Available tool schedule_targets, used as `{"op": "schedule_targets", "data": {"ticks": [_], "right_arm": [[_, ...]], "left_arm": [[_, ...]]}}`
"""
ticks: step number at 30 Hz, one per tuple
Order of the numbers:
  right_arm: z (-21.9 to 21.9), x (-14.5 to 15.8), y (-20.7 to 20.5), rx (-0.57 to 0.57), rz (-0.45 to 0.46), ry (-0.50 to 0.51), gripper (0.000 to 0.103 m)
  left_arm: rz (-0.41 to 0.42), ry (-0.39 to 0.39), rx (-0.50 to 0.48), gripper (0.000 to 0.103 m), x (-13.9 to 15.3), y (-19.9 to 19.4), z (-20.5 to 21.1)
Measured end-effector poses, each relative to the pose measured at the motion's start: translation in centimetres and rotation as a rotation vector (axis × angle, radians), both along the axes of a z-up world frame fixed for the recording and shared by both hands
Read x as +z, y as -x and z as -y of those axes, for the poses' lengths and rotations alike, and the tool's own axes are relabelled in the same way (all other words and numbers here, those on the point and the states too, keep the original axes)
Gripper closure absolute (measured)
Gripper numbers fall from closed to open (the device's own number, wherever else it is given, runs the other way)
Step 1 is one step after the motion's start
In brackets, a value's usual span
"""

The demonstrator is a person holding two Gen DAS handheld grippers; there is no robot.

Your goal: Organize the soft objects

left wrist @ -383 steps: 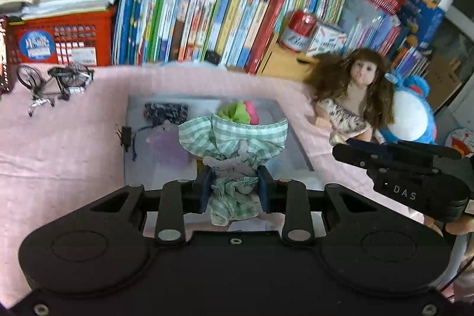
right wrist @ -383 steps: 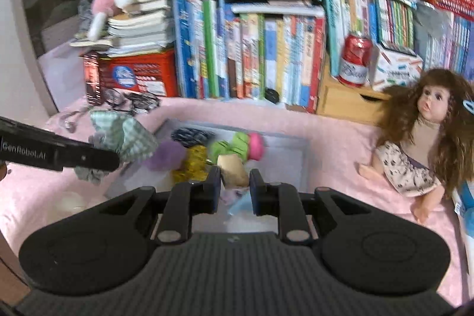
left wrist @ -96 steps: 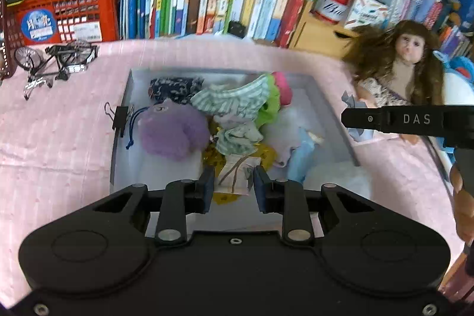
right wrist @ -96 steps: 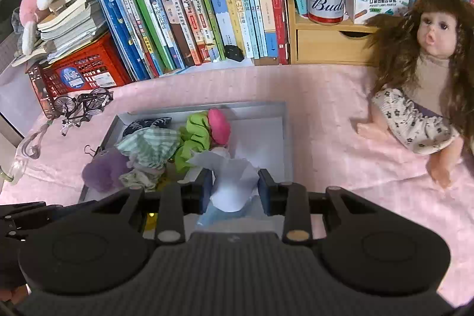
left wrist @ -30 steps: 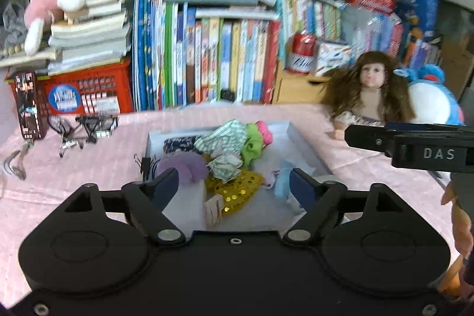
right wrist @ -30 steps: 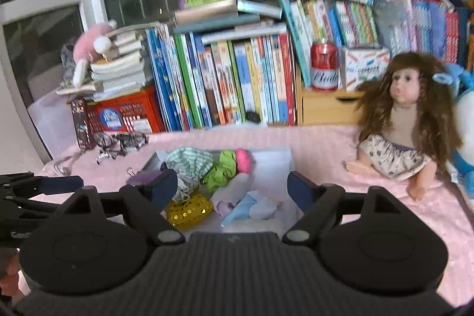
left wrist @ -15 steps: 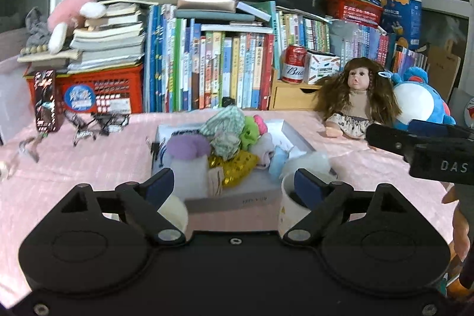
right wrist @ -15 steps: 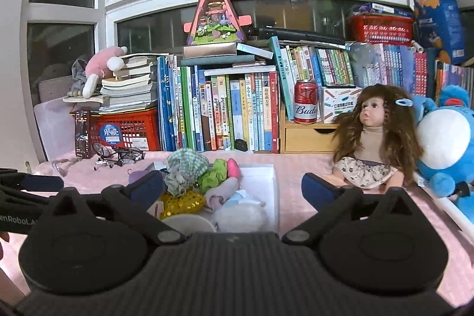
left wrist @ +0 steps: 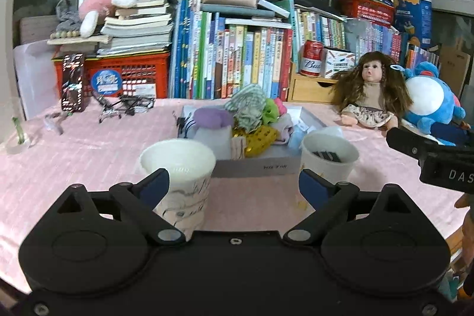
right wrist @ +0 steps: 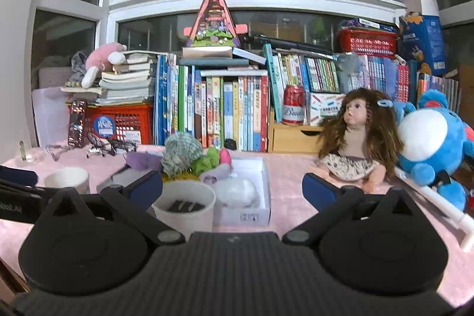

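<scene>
A shallow white box [left wrist: 251, 166] on the pink cloth holds a heap of soft things: a purple plush [left wrist: 211, 118], a green checked cloth [left wrist: 247, 105], a green and pink piece [left wrist: 274, 108] and a gold sequin piece [left wrist: 260, 139]. The box also shows in the right wrist view [right wrist: 251, 216], with a white fluffy ball [right wrist: 237, 191] inside. My left gripper [left wrist: 234, 187] is open and empty, low at the table's near edge. My right gripper [right wrist: 232, 187] is open and empty, also pulled back from the box.
Two white paper cups [left wrist: 177, 168] [left wrist: 328, 156] stand in front of the box; the right one holds dark clips. A doll [left wrist: 370, 91] and a blue plush [left wrist: 429, 96] sit at the right. Books, a red crate [left wrist: 124, 76] and a model bicycle [left wrist: 124, 105] line the back.
Both grippers have drawn back and lowered away from the box, so the two cups now stand close in front. Both stay open and empty.
</scene>
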State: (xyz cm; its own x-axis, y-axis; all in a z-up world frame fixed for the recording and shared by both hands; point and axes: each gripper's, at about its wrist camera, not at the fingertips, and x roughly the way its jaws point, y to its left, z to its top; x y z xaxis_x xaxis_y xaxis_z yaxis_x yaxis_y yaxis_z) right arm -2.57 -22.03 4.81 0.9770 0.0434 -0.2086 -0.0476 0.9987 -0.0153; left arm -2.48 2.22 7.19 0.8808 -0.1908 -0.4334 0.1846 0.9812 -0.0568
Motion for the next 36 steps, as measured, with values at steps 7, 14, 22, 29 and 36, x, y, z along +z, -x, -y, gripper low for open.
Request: {"op": "schedule_targets", "data": {"ticks": [7,14,22,29,36], "right_arm": [[-0.6,-3.2,0.3,-0.019,-0.064,0.033,0.0],[-1.9,-6.3,0.1,-0.015,-0.117,0.074,0.0],[-2.9,-8.1,-0.6,-0.018,-0.168,0.101,0.0],[-2.9,-8.9,-1.1,-0.022,-0.212,0.096,0.0],[-3.0,-9.6,-1.7,-0.014,-0.266,0.086,0.0]], "left_arm": [[-0.051,-0.016,0.055,0.007,-3.5,0.6,-0.7],[-0.134,0.008,0.116,0.007,-7.0,-0.5,-1.3],[-0.162,-0.035,0.132,0.006,-9.0,-1.4,-0.5],[-0.183,-0.048,0.133,0.001,-9.1,-2.2,0.0],[-0.208,-0.082,0.136,0.0,-8.9,-2.7,0.5]]}}
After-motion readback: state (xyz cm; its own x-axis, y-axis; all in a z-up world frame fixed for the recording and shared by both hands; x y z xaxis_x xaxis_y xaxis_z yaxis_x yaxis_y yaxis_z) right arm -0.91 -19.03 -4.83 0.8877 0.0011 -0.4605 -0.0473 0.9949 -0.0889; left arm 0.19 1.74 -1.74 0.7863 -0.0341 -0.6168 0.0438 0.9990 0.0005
